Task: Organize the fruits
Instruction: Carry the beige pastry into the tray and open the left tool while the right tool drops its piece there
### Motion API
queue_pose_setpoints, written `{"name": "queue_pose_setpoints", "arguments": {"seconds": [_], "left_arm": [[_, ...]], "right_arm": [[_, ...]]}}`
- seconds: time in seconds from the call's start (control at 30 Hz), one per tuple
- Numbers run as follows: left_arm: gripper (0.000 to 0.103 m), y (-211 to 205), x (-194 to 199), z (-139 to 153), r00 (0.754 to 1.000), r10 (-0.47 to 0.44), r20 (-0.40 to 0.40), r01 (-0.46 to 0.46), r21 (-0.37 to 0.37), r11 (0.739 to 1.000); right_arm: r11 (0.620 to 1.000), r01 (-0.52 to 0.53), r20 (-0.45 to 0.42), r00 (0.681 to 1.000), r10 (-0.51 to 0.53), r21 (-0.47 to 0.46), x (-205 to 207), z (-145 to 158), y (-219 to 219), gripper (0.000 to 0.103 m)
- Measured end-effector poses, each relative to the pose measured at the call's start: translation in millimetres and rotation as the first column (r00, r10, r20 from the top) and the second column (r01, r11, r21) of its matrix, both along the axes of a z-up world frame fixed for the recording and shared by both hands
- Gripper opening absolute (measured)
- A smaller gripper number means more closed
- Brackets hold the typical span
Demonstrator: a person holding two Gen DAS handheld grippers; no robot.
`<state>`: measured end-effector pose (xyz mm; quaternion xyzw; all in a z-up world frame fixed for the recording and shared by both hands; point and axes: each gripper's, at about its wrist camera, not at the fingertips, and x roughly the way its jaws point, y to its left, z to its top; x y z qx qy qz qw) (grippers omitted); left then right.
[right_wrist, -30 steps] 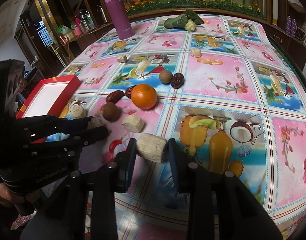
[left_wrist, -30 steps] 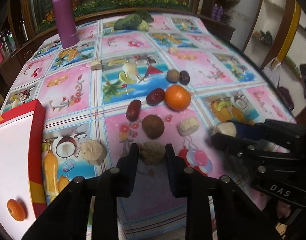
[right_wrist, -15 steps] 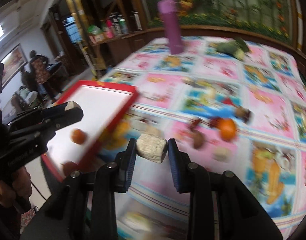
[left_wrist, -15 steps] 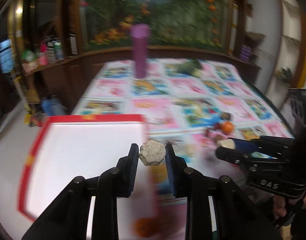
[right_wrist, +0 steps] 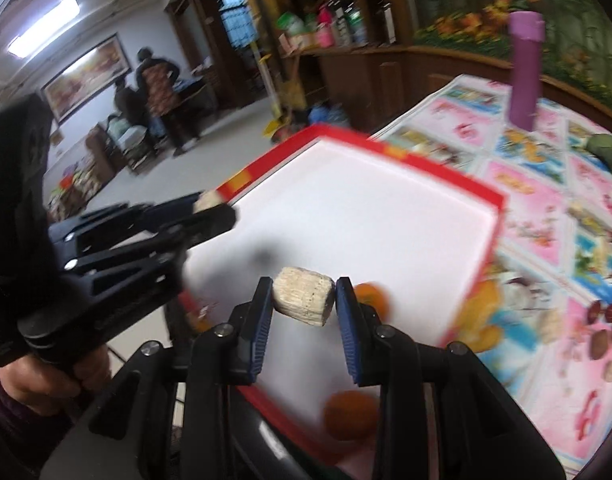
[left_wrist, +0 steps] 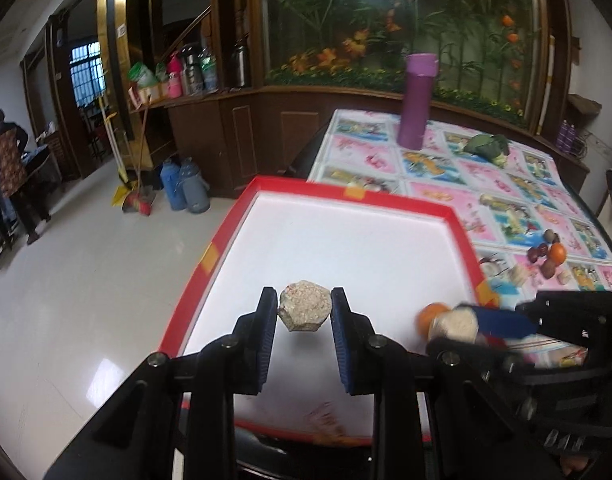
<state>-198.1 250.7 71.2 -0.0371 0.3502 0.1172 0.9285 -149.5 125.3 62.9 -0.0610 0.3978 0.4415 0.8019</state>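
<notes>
Table: your round table under a glossy fruit-print cloth in pink and blue carries the sorting stock; a tall purple flask stands at its far side, well apart from the work.
Tray: the shallow red-rimmed tray with a white floor sits at the table's near edge, overhanging toward the floor, and judged from the task it is the collecting place (both your tools hang above it).
Loose fruit: a small cluster of one orange, dark red dates and brown round fruits lies on the cloth beyond the tray, not yet gathered.
Already in tray: two orange fruits rest on the white floor near its front corner, blurred.
Left gripper: jaws pinching a pale, speckled, many-sided lump, held clear above the white floor so it can be let down inside the rim.
Right gripper: jaws clamped on a cream, ribbed, stubby cylinder piece, gripped across its ends, lying tilted, likewise over the tray.
Appearance: both pieces look dry, rough and firm; what fruit they are, you cannot tell.
</notes>
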Motion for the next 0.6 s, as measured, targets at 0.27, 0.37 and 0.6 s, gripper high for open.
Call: {"name": "queue_pose_setpoints", "arguments": {"seconds": [0.27,0.37,0.6], "left_arm": [[0.026,15.5,-0.7,-23.5,0.998,0.023,-0.057,-0.024,-0.018,1.0],[0.027,18.0,-0.7,-28.7,0.997,0.032,-0.074,-0.034,-0.024,0.999],[0.052,18.8,-1.6,-32.5,0.992,0.061,-0.108,-0.063,-0.015,0.998]], "right_arm": [[0.996,-0.026,-0.068,0.997,0.02,-0.081,-7.5,-28.1,26.5,0.034],[0.994,-0.026,-0.08,0.997,0.018,-0.105,-10.4,-34.3,28.3,0.034],[0.988,-0.025,-0.081,0.997,0.013,-0.154,-16.0,-36.2,27.9,0.034]]}}
